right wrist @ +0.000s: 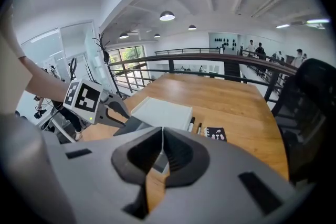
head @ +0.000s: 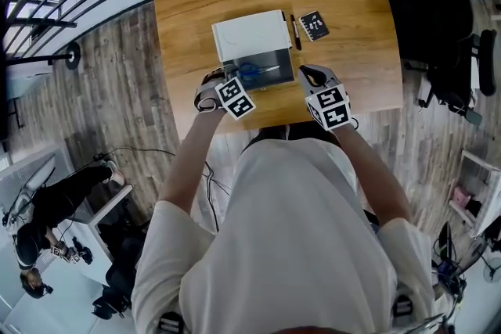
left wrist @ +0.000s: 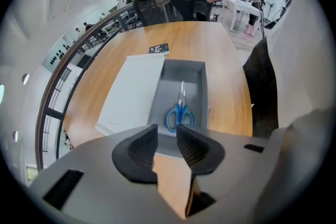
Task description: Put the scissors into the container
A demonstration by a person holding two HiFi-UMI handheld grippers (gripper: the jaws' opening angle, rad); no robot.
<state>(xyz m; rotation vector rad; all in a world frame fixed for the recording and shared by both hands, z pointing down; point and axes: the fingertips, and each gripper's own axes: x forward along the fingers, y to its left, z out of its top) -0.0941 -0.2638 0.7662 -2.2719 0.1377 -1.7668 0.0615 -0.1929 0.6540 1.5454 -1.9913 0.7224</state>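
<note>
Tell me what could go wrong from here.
1. The left tool hangs open close to the container's near wall; a dip could knock the container askew, with the scissors inside.
2. The white lid lies beside two pens; sliding it might roll them away.

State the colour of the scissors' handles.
The handles are blue; left gripper view shows it best.

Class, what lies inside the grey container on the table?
Inside the container, blue-handled scissors lie flat, blades toward its far end. Part of its near end is hidden behind the left gripper and cannot be checked.
</note>
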